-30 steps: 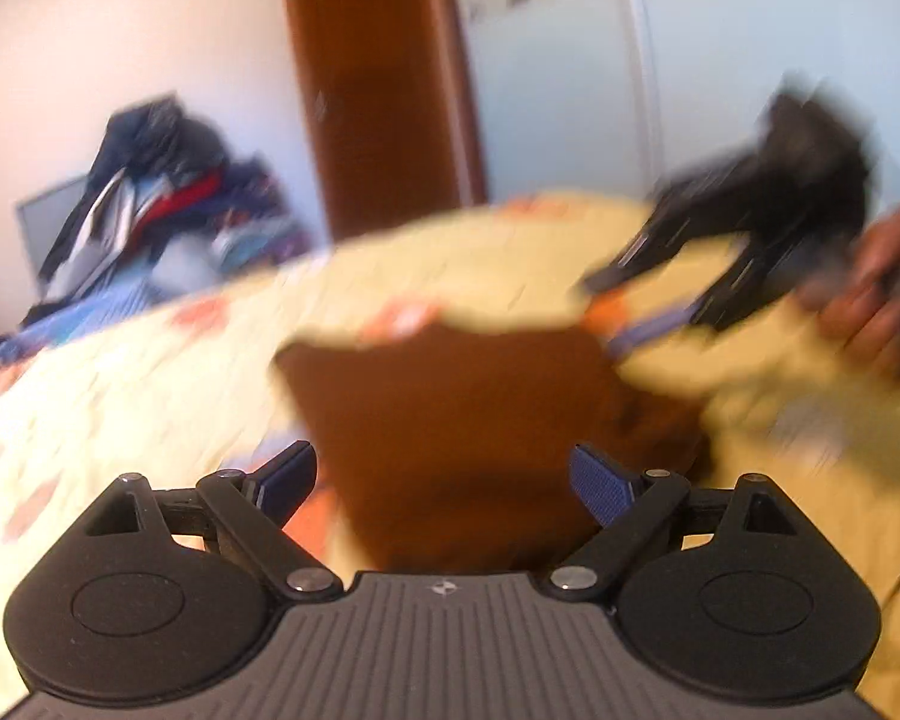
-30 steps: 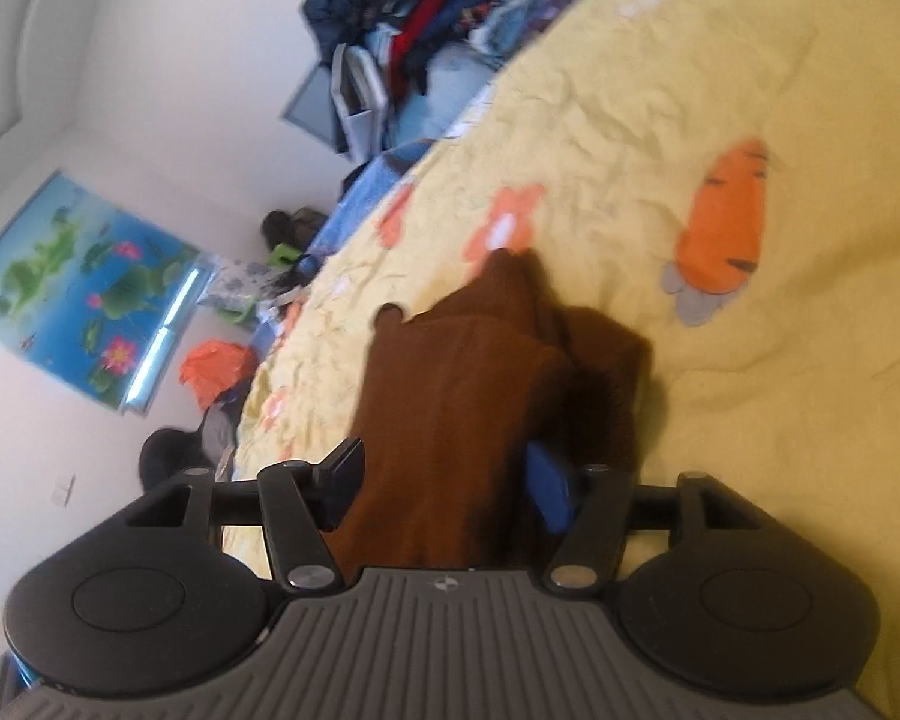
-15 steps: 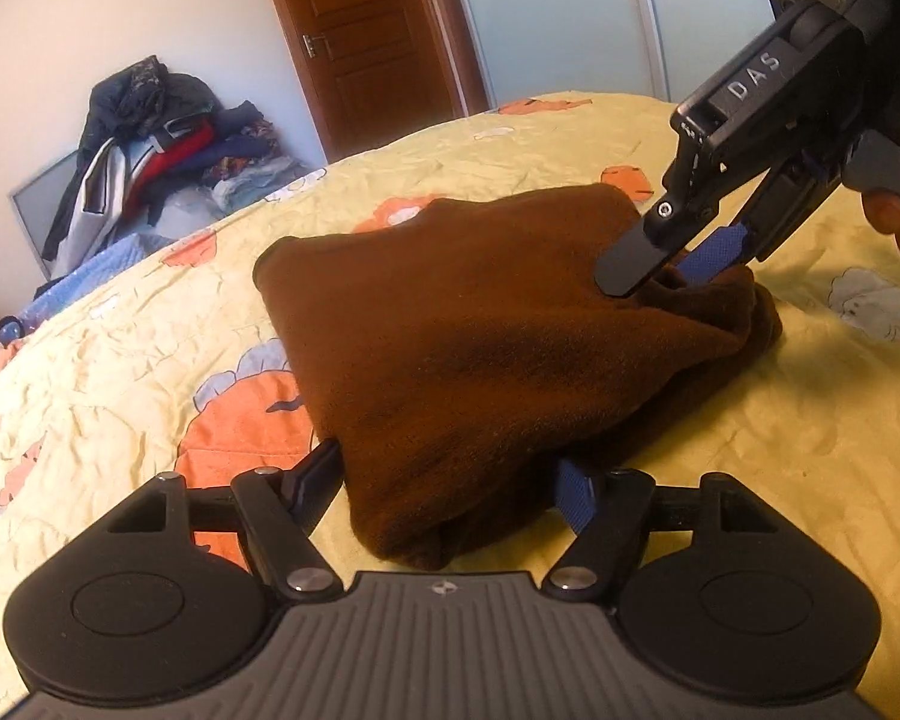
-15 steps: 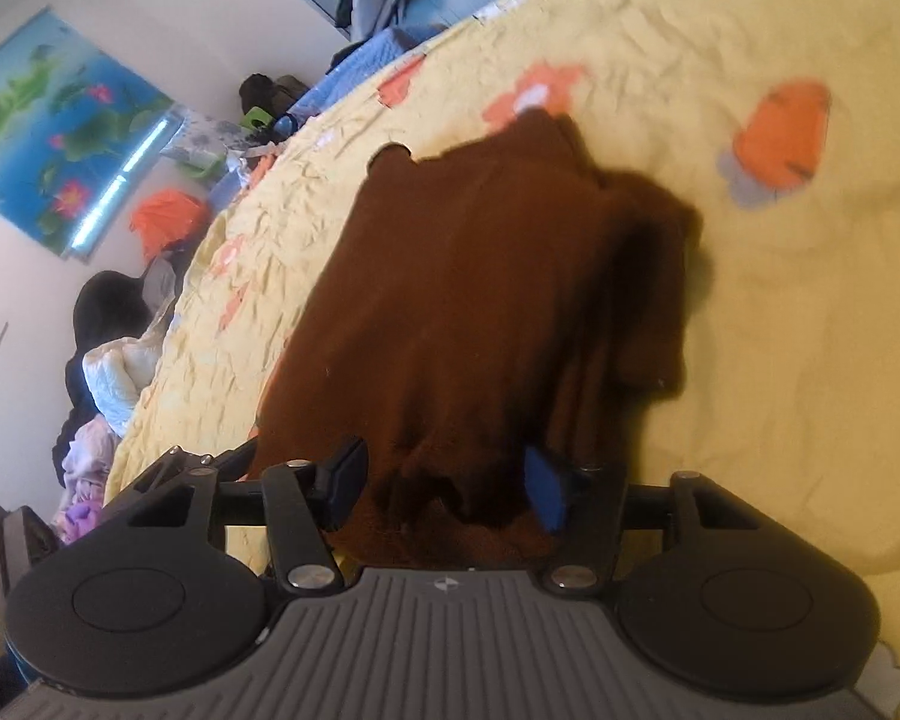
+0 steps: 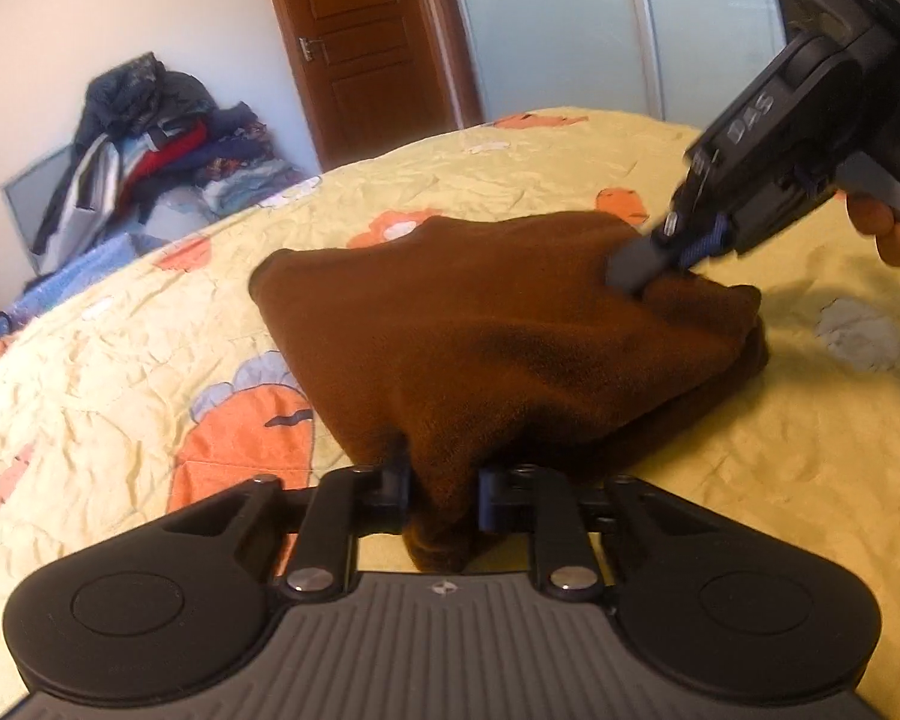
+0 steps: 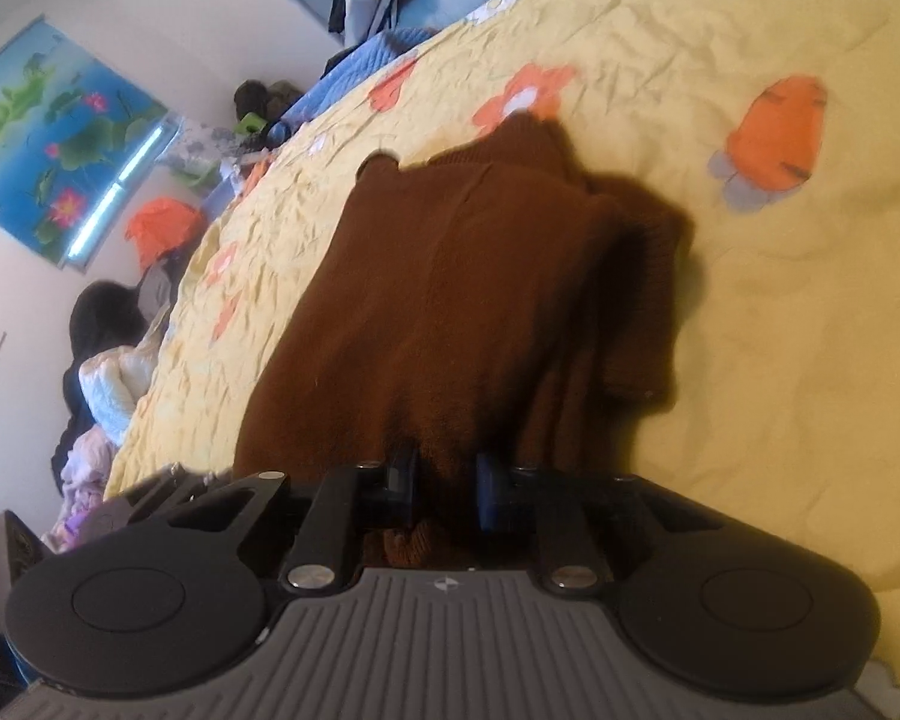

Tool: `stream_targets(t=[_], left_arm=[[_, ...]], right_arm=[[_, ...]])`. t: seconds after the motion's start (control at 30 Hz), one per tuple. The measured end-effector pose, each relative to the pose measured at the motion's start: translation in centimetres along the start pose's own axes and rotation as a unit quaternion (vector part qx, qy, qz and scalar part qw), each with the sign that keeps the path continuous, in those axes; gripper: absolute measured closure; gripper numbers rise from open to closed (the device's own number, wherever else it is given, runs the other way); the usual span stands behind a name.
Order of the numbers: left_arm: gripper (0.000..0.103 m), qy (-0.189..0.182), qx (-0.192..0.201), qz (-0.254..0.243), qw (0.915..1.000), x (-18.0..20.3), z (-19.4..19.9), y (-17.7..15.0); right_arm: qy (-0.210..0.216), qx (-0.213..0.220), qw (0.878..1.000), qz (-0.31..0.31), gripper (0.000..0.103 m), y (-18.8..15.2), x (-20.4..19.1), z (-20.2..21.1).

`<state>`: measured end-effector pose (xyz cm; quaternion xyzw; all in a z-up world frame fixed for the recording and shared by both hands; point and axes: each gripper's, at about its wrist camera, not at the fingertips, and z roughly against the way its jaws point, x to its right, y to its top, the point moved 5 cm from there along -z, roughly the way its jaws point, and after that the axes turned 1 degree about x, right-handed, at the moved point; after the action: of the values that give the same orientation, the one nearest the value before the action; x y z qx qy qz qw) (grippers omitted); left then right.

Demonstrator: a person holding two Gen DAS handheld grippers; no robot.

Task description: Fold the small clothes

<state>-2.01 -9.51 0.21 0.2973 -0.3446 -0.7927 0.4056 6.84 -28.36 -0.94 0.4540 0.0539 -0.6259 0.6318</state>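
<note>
A small brown knitted sweater (image 5: 498, 324) lies partly folded on a yellow bedspread with orange cartoon prints (image 5: 120, 396). My left gripper (image 5: 441, 489) is shut on the sweater's near edge. My right gripper (image 5: 660, 258) shows in the left wrist view at the far right, pinching the sweater's far right edge. In the right wrist view the right gripper (image 6: 444, 483) is shut on a bunch of the brown sweater (image 6: 450, 276), whose ribbed cuff lies folded at the right.
A heap of clothes (image 5: 150, 138) is piled beyond the bed's far left edge, near a wooden door (image 5: 366, 42). More clothes and bags (image 6: 108, 372) lie beside the bed. A picture (image 6: 48, 138) hangs on the wall.
Both grippers have closed from open to shut on the sweater's edges. One second ago the view was blurred from fast motion; now both are steady over the bed.
</note>
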Motion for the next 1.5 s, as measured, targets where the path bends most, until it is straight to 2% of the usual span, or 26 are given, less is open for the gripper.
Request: stream_targets(t=[0.1, 0.13, 0.2, 0.23, 0.27, 0.3, 0.33, 0.4, 0.47, 0.5, 0.53, 0.63, 0.67, 0.7, 0.8, 0.83, 0.87, 0.9, 0.93, 1.03, 1.13, 1.23, 1.3, 1.33, 1.4, 1.5], left_arm=[[0.089, -0.003, -0.019, 0.006, 0.9998, 0.0, -0.9, -0.6], [0.088, -0.001, -0.016, 0.003, 0.9999, 0.1, -0.9, -0.7], [0.082, -0.013, -0.01, -0.012, 0.9998, 0.2, -0.2, -0.7], [0.066, -0.03, -0.01, -0.01, 0.9994, -0.2, 0.3, -0.8], [0.038, -0.051, -0.014, -0.004, 0.9986, -0.8, 0.9, -0.9], [0.023, -0.068, -0.015, 0.005, 0.9976, -1.7, 1.5, -1.1], [0.005, -0.075, -0.007, 0.019, 0.9969, -2.9, 2.1, -1.3], [0.004, -0.078, 0.016, 0.061, 0.995, -5.7, 2.9, -1.3], [0.004, -0.082, 0.014, 0.138, 0.9869, -9.2, 2.3, -0.8], [0.004, -0.085, 0.016, 0.195, 0.977, -10.9, 1.5, -0.5], [0.004, -0.102, 0.012, 0.262, 0.9595, -12.7, 0.2, -0.3], [0.005, -0.162, -0.034, 0.442, 0.8816, -15.8, -5.3, 0.1], [0.005, -0.181, -0.042, 0.471, 0.8623, -16.0, -6.9, 0.3], [0.005, -0.192, -0.047, 0.484, 0.8525, -15.8, -8.4, 0.7], [0.013, -0.211, -0.064, 0.472, 0.8536, -14.1, -12.0, 2.3], [0.034, -0.214, -0.067, 0.464, 0.8569, -13.8, -12.8, 2.8], [0.072, -0.208, -0.083, 0.457, 0.8606, -13.4, -13.8, 3.2], [0.082, -0.193, -0.104, 0.45, 0.8655, -13.2, -14.6, 3.3], [0.084, -0.19, -0.106, 0.445, 0.8689, -13.2, -14.9, 3.5], [0.087, -0.167, -0.092, 0.4, 0.8964, -13.8, -13.3, 4.7], [0.088, -0.158, -0.062, 0.37, 0.9132, -15.4, -10.4, 5.7], [0.087, -0.106, -0.026, 0.34, 0.9342, -18.3, -8.3, 6.5], [0.083, -0.06, -0.02, 0.332, 0.9411, -19.9, -8.1, 6.2], [0.08, -0.044, -0.025, 0.337, 0.9401, -20.5, -8.1, 5.6], [0.073, -0.053, -0.053, 0.376, 0.9234, -21.2, -7.6, 3.6], [0.03, -0.115, -0.042, 0.439, 0.8902, -21.2, -5.0, -0.4]], right_arm=[[-0.012, 0.018, 1.0, -0.022, 0.081, 0.2, 2.1, 1.2], [-0.018, 0.002, 0.999, -0.042, 0.089, -0.4, 3.6, 0.4], [0.019, 0.015, 0.997, -0.075, 0.087, -0.8, 4.4, 0.7], [0.02, 0.021, 0.997, -0.077, 0.08, -0.6, 4.2, 1.2], [0.025, 0.028, 0.996, -0.079, 0.073, -0.3, 4.0, 1.7], [0.03, 0.038, 0.995, -0.086, 0.056, 0.0, 3.9, 2.3], [0.031, 0.056, 0.993, -0.096, 0.027, 0.7, 4.0, 3.1], [0.021, 0.103, 0.99, -0.098, 0.0, 2.1, 4.3, 4.7], [0.01, 0.113, 0.99, -0.089, 0.001, 3.5, 4.7, 4.8], [0.002, 0.109, 0.99, -0.091, 0.001, 4.2, 5.0, 4.3], [-0.002, 0.102, 0.99, -0.093, 0.001, 5.0, 5.5, 3.4], [-0.021, 0.07, 0.991, -0.109, 0.004, 6.4, 6.6, -0.2], [-0.023, 0.055, 0.992, -0.107, 0.005, 6.8, 6.6, -1.6], [-0.024, 0.043, 0.994, -0.1, 0.007, 7.0, 6.3, -2.8], [-0.025, 0.044, 0.997, -0.06, 0.011, 7.3, 4.8, -5.1], [-0.022, 0.042, 0.998, -0.05, 0.019, 7.2, 4.5, -5.7], [-0.023, 0.037, 0.998, -0.045, 0.028, 7.1, 4.3, -6.2], [-0.026, 0.027, 0.998, -0.043, 0.056, 7.0, 4.4, -6.7], [-0.022, 0.021, 0.998, -0.048, 0.063, 6.8, 4.5, -7.1], [-0.014, 0.033, 0.998, -0.054, 0.067, 6.8, 4.2, -6.5], [0.013, 0.048, 0.998, -0.047, 0.069, 7.0, 2.4, -6.3], [0.048, 0.053, 0.997, -0.032, 0.07, 8.0, -0.2, -7.8], [0.051, 0.057, 0.997, -0.03, 0.069, 8.8, -1.4, -9.6], [0.045, 0.054, 0.997, -0.04, 0.058, 9.1, -1.6, -10.7], [0.008, 0.044, 0.997, -0.059, 0.037, 9.2, -1.7, -11.8], [0.009, 0.03, 0.999, -0.04, 0.016, 7.7, -2.7, -10.1]])
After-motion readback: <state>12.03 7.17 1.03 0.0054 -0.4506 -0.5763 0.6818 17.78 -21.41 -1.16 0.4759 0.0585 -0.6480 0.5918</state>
